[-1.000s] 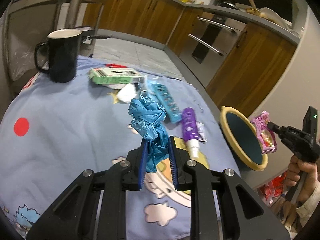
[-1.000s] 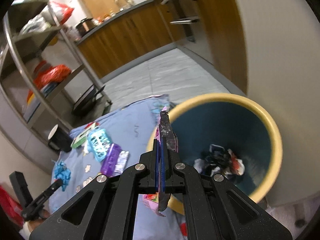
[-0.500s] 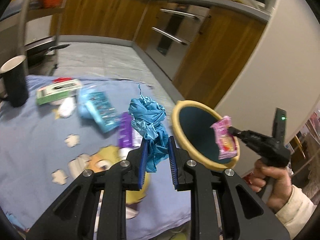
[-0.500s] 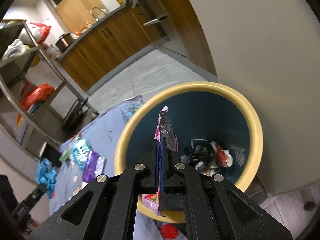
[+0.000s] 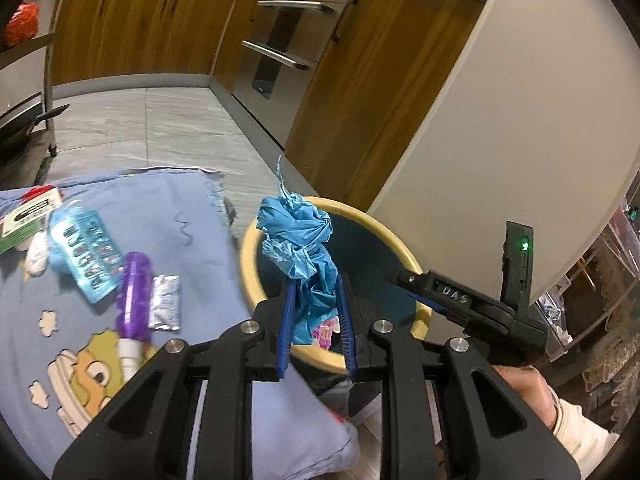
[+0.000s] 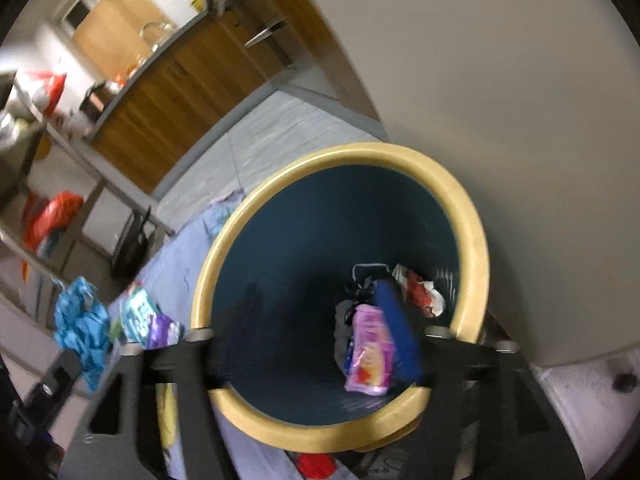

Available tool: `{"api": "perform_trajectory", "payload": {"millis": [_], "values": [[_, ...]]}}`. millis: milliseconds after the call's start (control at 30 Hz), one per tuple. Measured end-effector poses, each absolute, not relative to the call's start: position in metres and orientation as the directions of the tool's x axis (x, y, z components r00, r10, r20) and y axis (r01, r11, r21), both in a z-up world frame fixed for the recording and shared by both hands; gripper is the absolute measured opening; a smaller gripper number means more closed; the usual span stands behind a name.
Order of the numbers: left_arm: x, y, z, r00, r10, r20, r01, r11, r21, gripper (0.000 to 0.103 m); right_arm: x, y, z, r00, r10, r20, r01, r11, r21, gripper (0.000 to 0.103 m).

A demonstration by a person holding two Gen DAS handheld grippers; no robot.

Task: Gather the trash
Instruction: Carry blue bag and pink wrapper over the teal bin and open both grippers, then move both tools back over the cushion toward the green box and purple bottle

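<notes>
My left gripper (image 5: 316,316) is shut on a crumpled blue plastic bag (image 5: 298,240) and holds it over the near rim of the yellow-rimmed, dark blue bin (image 5: 248,256). My right gripper (image 6: 316,344) is open wide right above the bin (image 6: 476,240). The pink snack wrapper (image 6: 370,350) is loose inside the bin, beside the right blue pad (image 6: 396,328), above other trash at the bottom. The right gripper also shows in the left wrist view (image 5: 404,280), at the bin's right side.
On the blue cartoon cloth (image 5: 168,208) lie a purple bottle (image 5: 134,296), a silver sachet (image 5: 165,306), a light blue blister pack (image 5: 86,254) and a green-white box (image 5: 28,216). A white wall (image 5: 520,120) stands behind the bin. Wooden kitchen cabinets (image 5: 132,28) line the far side.
My right gripper has opened and let go of the pink wrapper, which now sits inside the bin. My left gripper has carried the blue bag rightward to the bin's rim.
</notes>
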State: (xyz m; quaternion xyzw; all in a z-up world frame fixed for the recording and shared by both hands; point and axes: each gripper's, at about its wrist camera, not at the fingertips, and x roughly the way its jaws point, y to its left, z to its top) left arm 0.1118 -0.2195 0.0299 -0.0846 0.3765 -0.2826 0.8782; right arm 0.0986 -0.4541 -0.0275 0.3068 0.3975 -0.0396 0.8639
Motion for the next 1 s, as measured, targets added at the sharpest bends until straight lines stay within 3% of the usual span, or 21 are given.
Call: {"api": "perform_trajectory", "payload": {"millis": [300,367,433,500,833,1000], "values": [[0.15,-0.263,0.002,0.473,-0.567,-0.675,0.405,0.82,-0.405,0.021,0.09,-0.469,-0.019,0.73,0.145,-0.668,0.337,0.774,0.537,0.078],[0.155,-0.27,-0.005,0.456,-0.558,-0.694,0.4,0.825,-0.4,0.027,0.091,-0.471,-0.017,0.736,0.139,-0.662,0.335,0.776,0.534,0.079],[0.156,-0.273,-0.011,0.448,-0.546,-0.707,0.395,0.831,-0.391,0.049,0.09,-0.472,-0.019,0.74,0.138,-0.659,0.333,0.776,0.536,0.08],[0.154,-0.272,-0.014,0.457,-0.537,-0.708,0.392,0.837,-0.382,0.06,0.091,-0.473,-0.02,0.738,0.139,-0.66,0.336,0.773,0.538,0.08],[0.138,-0.234,-0.014,0.49,-0.497,-0.716,0.346,0.865,-0.364,0.086,0.096,-0.458,-0.019,0.722,0.185,-0.667,0.274,0.809,0.52,0.083],[0.13,-0.199,-0.006,0.53,-0.469,-0.706,0.332,0.881,-0.337,0.09,0.1,-0.438,-0.009,0.715,0.207,-0.667,0.212,0.846,0.49,0.083]]}}
